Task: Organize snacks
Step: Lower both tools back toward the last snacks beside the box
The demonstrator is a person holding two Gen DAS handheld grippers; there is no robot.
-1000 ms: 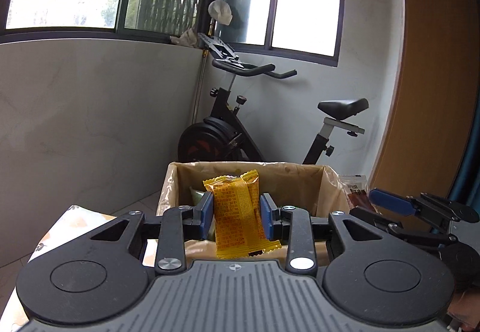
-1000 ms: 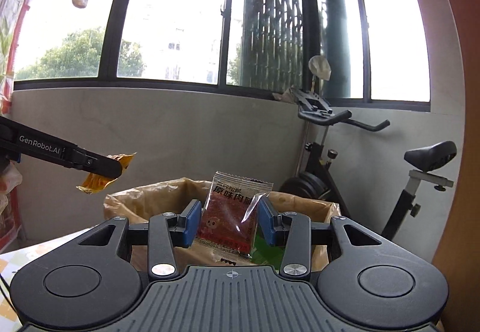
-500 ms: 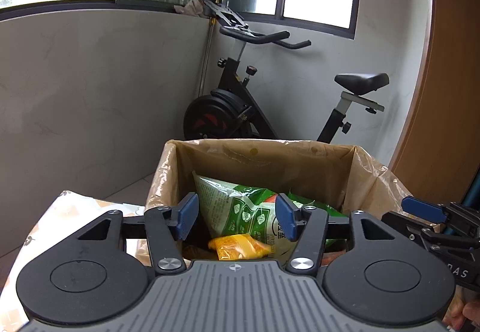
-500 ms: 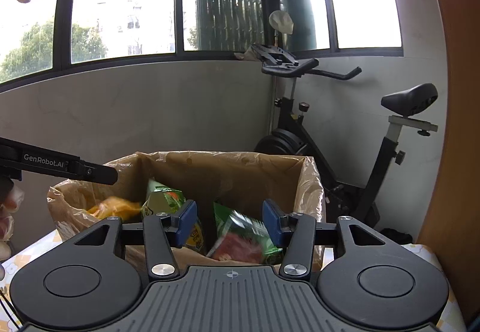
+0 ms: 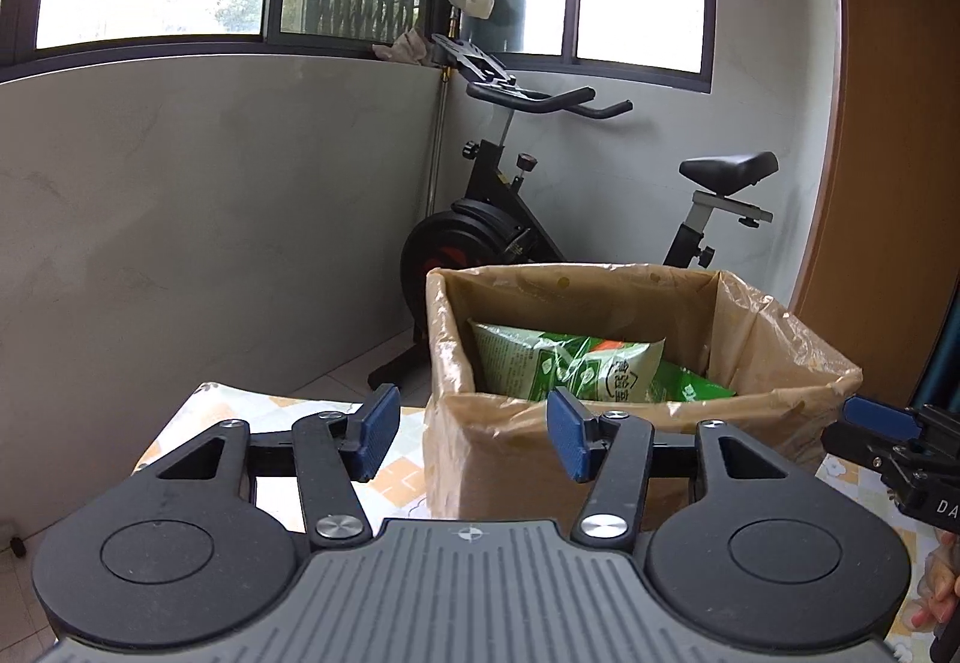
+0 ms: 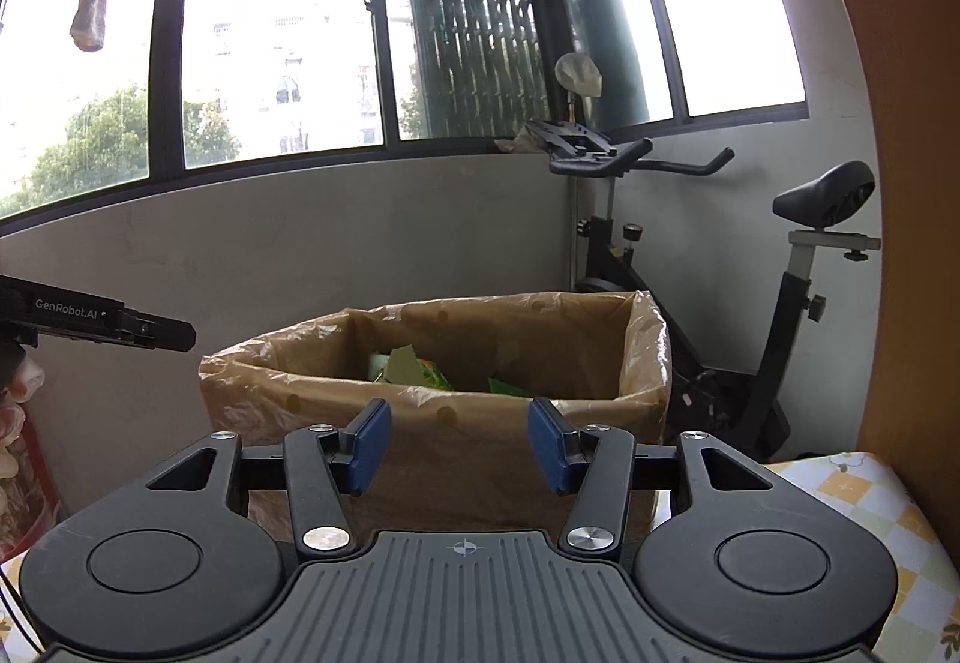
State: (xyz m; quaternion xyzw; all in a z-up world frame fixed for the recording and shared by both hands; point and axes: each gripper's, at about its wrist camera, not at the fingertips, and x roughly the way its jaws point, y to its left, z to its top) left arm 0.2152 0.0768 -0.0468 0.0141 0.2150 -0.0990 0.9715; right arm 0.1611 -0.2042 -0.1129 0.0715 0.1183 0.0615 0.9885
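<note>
Here, nearest: left tool (image 5: 471, 434) with blue pads spread apart, nothing between them; right tool (image 6: 459, 446) likewise apart and empty. Both sit over a table (image 5: 396, 474) covered in yellow-checked cloth. Just beyond, a cardboard box (image 5: 600, 453) lined with crinkled tan plastic stands on the table. Inside it, green snack packets (image 5: 570, 366) with white print, lying tilted against each other. Farther back, an exercise bike (image 5: 522, 219) by the grey wall.
</note>
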